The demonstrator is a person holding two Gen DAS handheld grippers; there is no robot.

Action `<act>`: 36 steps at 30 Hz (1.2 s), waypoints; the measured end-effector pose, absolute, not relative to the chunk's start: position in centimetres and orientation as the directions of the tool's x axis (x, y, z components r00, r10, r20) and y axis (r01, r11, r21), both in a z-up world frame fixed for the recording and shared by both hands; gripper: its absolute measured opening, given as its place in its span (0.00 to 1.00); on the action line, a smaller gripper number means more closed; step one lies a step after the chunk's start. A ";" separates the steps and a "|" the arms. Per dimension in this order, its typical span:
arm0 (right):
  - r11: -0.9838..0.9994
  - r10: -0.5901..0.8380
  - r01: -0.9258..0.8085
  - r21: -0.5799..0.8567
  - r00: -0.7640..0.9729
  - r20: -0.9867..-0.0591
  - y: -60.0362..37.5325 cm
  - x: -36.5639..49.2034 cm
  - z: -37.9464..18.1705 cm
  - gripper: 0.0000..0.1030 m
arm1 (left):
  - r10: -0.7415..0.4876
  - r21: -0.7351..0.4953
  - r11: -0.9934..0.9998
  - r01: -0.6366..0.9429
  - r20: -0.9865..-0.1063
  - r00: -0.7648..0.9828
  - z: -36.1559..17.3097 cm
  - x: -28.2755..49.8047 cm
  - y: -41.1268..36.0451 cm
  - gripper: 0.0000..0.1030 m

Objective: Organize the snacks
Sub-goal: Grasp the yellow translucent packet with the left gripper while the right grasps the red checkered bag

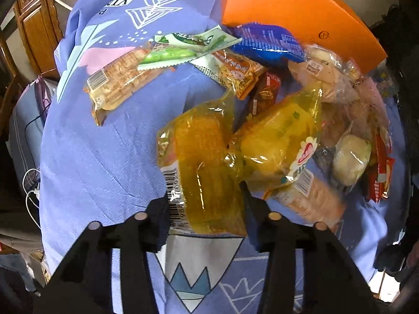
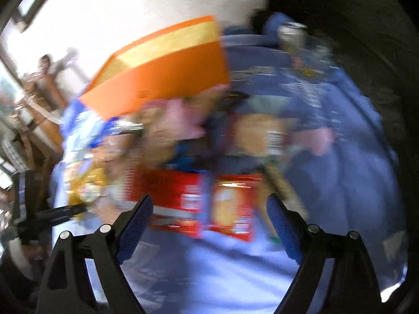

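In the left wrist view my left gripper [image 1: 204,196] points down at a clear yellow packet of corn [image 1: 201,157] lying on the blue printed cloth [image 1: 99,162]. Its two black fingers press the packet's near end from both sides. A second yellow packet [image 1: 277,136] lies against it on the right. The right wrist view is blurred. There my right gripper [image 2: 209,201] stands open just above two red snack packets [image 2: 233,209], its blue pads on either side and nothing gripped. An orange box [image 2: 162,78] stands behind the pile.
More snacks are spread over the cloth: a cracker packet [image 1: 117,78], a green pea packet [image 1: 183,49], a blue packet [image 1: 267,44], a wrapped white bun [image 1: 351,157] and red packets [image 1: 382,175]. The orange box [image 1: 288,7] is at the back right. Wooden furniture [image 1: 36,26] and cables [image 1: 31,191] are on the left.
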State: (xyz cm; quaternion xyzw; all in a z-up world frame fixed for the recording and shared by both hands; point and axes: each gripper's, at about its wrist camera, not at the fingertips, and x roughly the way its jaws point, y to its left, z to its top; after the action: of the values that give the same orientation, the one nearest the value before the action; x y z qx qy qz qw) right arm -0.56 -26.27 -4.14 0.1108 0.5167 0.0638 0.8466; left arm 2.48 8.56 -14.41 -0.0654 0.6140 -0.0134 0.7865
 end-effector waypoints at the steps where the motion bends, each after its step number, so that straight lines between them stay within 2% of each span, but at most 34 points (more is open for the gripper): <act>1: 0.964 0.249 -0.032 0.263 0.451 -0.857 -24.9 -0.2 -3.8 0.86 | -0.108 -0.127 0.990 -0.062 -0.962 0.249 -14.4 2.4 8.7 0.39; 3: 0.966 0.259 -0.121 0.230 0.446 -0.856 -21.5 0.5 -3.3 0.86 | -0.121 -0.143 0.987 -0.069 -0.960 0.253 -14.4 2.2 9.1 0.38; 6: 0.976 0.209 -0.143 0.162 0.439 -0.874 -19.7 1.3 -3.8 0.86 | -0.101 -0.118 0.992 -0.051 -0.960 0.261 -14.1 1.9 9.1 0.36; 12: 0.978 0.208 -0.084 0.190 0.411 -0.888 -22.9 0.4 -5.0 0.86 | -0.079 -0.096 0.994 -0.043 -0.949 0.306 -12.1 2.2 10.0 0.35; 17: 0.955 0.263 -0.230 0.186 0.372 -0.890 -19.5 -0.2 -5.8 0.86 | -0.104 -0.121 0.992 -0.032 -0.940 0.325 -10.7 2.3 10.7 0.35; 19: 0.949 0.241 -0.284 0.140 0.364 -0.900 -17.9 -0.1 -6.8 0.86 | -0.107 -0.121 0.992 -0.023 -0.939 0.328 -10.4 2.5 10.8 0.35; 23: 0.945 0.095 -0.327 -0.031 0.362 -0.927 -16.4 0.7 -9.8 0.85 | -0.117 -0.130 0.991 -0.019 -0.935 0.336 -10.1 2.6 10.7 0.35; 25: 0.951 0.078 -0.306 -0.037 0.352 -0.933 -16.9 1.5 -10.8 0.70 | -0.117 -0.130 0.991 -0.019 -0.935 0.334 -9.9 2.2 10.4 0.35; 26: 0.952 0.079 -0.303 -0.036 0.361 -0.929 -17.1 1.6 -10.9 0.67 | -0.118 -0.133 0.991 -0.021 -0.935 0.334 -9.9 2.3 10.4 0.35; 27: 0.954 0.064 -0.296 -0.051 0.364 -0.929 -17.4 1.9 -10.5 0.43 | -0.120 -0.135 0.991 -0.020 -0.934 0.338 -9.8 2.3 10.4 0.35; 28: 0.956 0.064 -0.291 -0.048 0.365 -0.929 -17.6 2.0 -10.1 0.31 | -0.122 -0.136 0.990 -0.019 -0.932 0.341 -9.7 2.3 10.4 0.35; 30: 0.964 0.137 -0.264 0.041 0.355 -0.925 -18.9 2.4 -8.7 0.26 | -0.134 -0.151 0.988 -0.022 -0.928 0.347 -9.3 2.3 10.5 0.35; 36: 0.963 0.248 -0.192 0.188 0.368 -0.896 -22.7 2.3 -5.3 0.08 | -0.157 -0.168 0.986 0.005 -0.911 0.380 -7.2 2.3 9.9 0.35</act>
State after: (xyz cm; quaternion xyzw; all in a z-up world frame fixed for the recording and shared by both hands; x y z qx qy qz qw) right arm 2.32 -22.67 -5.28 0.0259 0.5460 0.1330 0.8267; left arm 2.33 9.92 -7.24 -0.0686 0.5545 -0.0488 0.8279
